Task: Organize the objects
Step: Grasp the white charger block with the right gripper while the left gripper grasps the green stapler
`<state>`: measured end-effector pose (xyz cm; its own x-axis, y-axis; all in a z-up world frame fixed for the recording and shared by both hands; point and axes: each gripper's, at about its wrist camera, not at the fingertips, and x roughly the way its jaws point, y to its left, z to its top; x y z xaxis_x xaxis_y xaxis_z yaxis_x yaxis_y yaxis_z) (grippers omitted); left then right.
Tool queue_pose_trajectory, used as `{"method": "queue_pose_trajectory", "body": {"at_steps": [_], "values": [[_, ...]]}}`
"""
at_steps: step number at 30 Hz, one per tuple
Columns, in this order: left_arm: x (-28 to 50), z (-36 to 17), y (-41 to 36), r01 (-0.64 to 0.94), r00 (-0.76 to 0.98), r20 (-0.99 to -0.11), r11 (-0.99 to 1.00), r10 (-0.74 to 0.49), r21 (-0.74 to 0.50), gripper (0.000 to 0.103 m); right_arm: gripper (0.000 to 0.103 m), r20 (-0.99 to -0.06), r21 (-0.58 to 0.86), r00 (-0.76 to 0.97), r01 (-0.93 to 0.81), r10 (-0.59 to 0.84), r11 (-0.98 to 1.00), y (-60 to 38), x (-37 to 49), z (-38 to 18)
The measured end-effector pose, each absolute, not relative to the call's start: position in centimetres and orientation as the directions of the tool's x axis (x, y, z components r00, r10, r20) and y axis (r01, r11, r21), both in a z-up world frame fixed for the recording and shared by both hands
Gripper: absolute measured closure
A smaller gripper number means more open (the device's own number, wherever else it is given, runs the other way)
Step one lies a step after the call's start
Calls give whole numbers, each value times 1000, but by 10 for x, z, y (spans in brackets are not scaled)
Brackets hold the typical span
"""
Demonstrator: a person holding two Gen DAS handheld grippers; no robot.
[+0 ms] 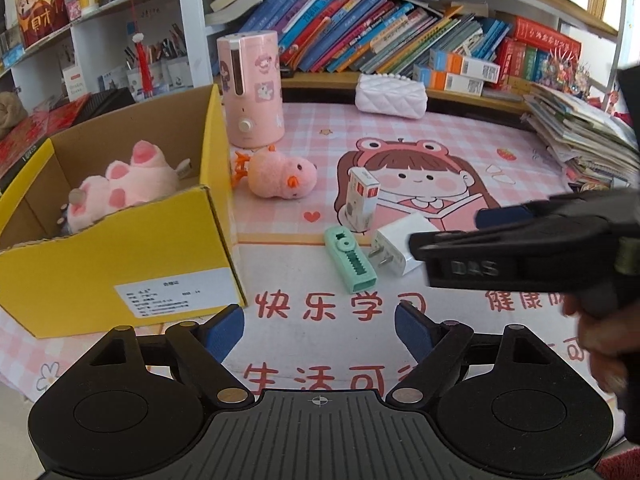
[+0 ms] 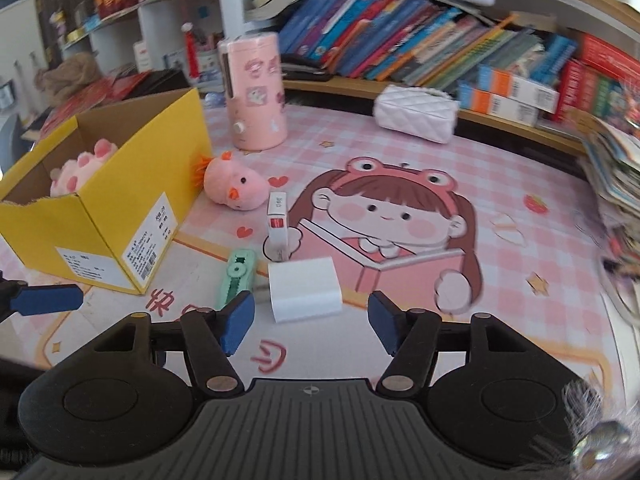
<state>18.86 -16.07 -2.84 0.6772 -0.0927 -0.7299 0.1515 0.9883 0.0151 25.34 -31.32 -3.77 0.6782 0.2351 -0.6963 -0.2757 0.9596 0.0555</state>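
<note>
A yellow cardboard box [image 1: 120, 264] stands open at the left with a pink plush toy [image 1: 124, 184] inside; it also shows in the right wrist view [image 2: 104, 220]. A pink chick plush [image 1: 280, 176] lies beside the box. A small white-and-red carton [image 1: 362, 200], a green stapler-like tool [image 1: 352, 260] and a white plug charger [image 1: 400, 248] sit mid-mat. My right gripper [image 2: 312, 320] is open, just short of the charger [image 2: 304, 294]. My left gripper [image 1: 320, 328] is open and empty, low over the mat. The right gripper's fingers [image 1: 440, 242] reach in beside the charger.
A pink cylindrical humidifier [image 1: 252, 88] stands behind the box. A white quilted pouch [image 1: 392, 96] lies at the back. Books fill the shelf [image 1: 380, 36] behind. A stack of booklets [image 1: 580, 136] sits at the right edge of the pink cartoon mat [image 1: 440, 136].
</note>
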Motion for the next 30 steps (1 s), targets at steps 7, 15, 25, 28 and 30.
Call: {"method": "queue_pose_trajectory", "body": {"at_steps": [7,15,25,28,30], "values": [[195,-33,-166,133,665,-743,991,-67,29,19,36,-758,28,600,-364,257,931,-299,294,-64],[209,-37,-179,155,656,-750,987,-82,29,21,53,-762,89,563,-399,320,913,-305,309,-64],[246,-51,-192,132,660,-747,991,-79,12,38,55,-711,92,658,-262,248,961,-353,292,-42],[261,-57,-197,125,648,-758,992,-80,2,43,55,-708,87,671,-226,220,970,-366,284,-38],[268,-62,-201,113,641,-765,994,-67,8,43,55,-709,94,672,-212,215,973,-372,278,-35]]}}
